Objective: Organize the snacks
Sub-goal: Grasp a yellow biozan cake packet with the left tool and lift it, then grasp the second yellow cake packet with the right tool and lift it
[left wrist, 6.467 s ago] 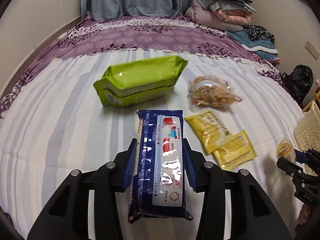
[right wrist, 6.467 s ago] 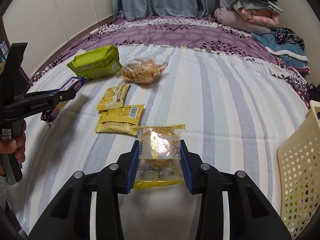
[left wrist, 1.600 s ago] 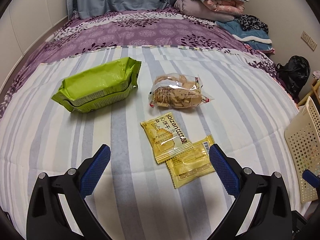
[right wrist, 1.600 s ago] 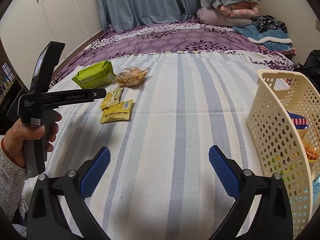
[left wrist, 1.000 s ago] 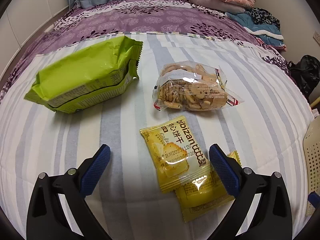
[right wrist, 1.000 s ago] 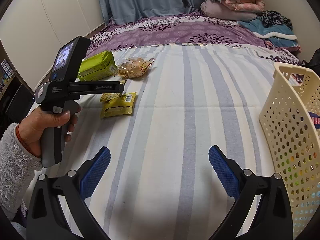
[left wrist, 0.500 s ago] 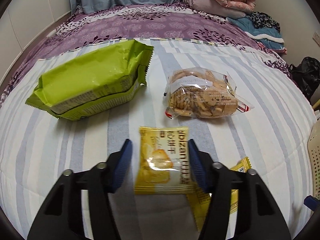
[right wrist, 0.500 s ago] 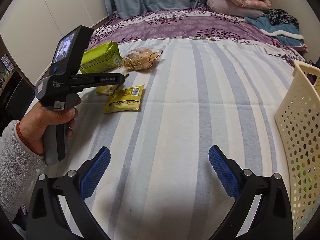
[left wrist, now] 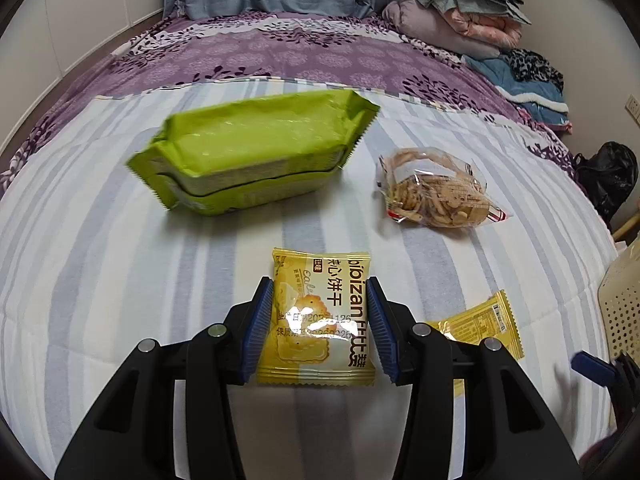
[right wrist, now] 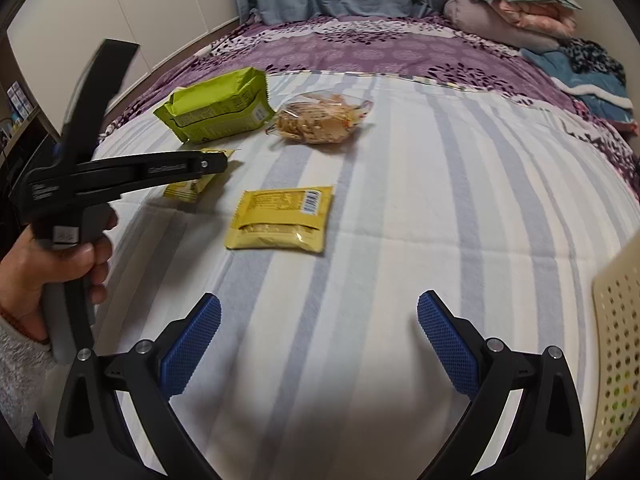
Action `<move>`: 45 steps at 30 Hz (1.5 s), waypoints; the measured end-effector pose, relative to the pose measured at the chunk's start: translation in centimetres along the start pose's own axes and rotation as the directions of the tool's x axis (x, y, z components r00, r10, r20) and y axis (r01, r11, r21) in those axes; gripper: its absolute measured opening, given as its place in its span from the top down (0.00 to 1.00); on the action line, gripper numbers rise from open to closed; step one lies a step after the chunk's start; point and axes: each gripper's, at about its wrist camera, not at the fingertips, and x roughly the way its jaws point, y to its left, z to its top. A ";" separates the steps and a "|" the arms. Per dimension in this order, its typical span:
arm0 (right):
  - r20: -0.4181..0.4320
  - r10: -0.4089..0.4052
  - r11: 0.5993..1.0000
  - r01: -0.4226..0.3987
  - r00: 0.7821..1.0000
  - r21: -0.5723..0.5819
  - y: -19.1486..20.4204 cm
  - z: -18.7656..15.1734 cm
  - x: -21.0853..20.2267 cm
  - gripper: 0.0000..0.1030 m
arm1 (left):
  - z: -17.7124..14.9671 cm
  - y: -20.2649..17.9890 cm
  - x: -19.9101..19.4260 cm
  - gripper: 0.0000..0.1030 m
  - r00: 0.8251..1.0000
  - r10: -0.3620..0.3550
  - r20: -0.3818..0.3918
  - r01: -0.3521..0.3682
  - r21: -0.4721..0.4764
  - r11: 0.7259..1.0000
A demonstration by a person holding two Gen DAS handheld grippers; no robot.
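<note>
My left gripper (left wrist: 318,320) is shut on a small yellow biscuit packet (left wrist: 316,316) and holds it just above the striped bedsheet; both show in the right wrist view, gripper (right wrist: 212,165) and packet (right wrist: 188,190). A second yellow packet (right wrist: 280,220) lies flat on the sheet, right of the left gripper (left wrist: 480,322). A green snack pack (left wrist: 252,156) and a clear bag of biscuits (left wrist: 436,196) lie farther back. My right gripper (right wrist: 318,340) is open and empty, hovering over bare sheet near the front.
A cream perforated basket (right wrist: 618,340) stands at the right edge of the bed, also seen in the left wrist view (left wrist: 624,300). Folded blankets (left wrist: 460,16) are piled at the far right. A purple floral cover (left wrist: 280,52) spans the back.
My left gripper has closed on the yellow biscuit packet and lifted it slightly. My right gripper stays open and has moved forward over the bed, toward the second yellow packet.
</note>
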 end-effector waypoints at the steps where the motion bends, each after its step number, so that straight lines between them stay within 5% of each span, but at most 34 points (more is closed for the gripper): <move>1: -0.004 0.018 1.000 -0.018 1.000 -0.001 0.3 0.3 0.3 0.05 | -0.1 0.4 -0.4 0.54 1.000 0.002 0.005 -0.002 -0.003 1.000; 12: -0.089 0.161 0.987 -0.159 0.983 0.029 2.4 0.8 2.6 0.05 | -1.2 3.8 -3.2 0.54 0.999 0.002 0.037 -0.001 -0.033 0.999; 19: -0.063 0.196 0.980 -0.193 0.979 0.053 3.7 2.8 4.5 0.05 | -1.9 5.3 -4.3 0.54 0.999 0.009 0.047 -0.006 -0.047 0.999; 25: -0.074 0.324 0.945 -0.318 0.943 0.079 4.4 4.0 4.8 0.05 | -2.9 6.9 -4.2 0.54 0.998 0.049 0.034 -0.047 -0.054 0.997; 28: -0.051 0.265 0.962 -0.261 0.963 0.074 3.4 4.3 4.3 0.05 | -3.5 7.7 -3.7 0.54 0.998 0.053 0.019 -0.051 -0.073 0.996; 33: -0.050 0.309 0.927 -0.289 0.950 0.241 0.2 5.1 5.6 0.05 | -4.2 7.7 -2.9 0.54 0.999 0.035 0.004 -0.035 -0.084 0.996; 36: -0.046 0.295 0.929 -0.275 0.954 0.248 0.4 6.2 6.5 0.05 | -4.4 7.7 -2.8 0.54 1.000 0.029 0.008 -0.029 -0.082 0.996; 42: -0.053 0.184 0.967 -0.171 0.982 0.190 2.1 8.4 8.2 0.05 | -4.8 7.5 -2.8 0.53 0.999 0.039 0.034 -0.037 -0.066 0.997; 45: -0.061 0.059 0.991 -0.052 0.996 0.120 3.3 8.6 8.7 0.10 | -5.2 6.8 -2.7 0.52 0.996 0.077 0.049 -0.076 -0.020 0.997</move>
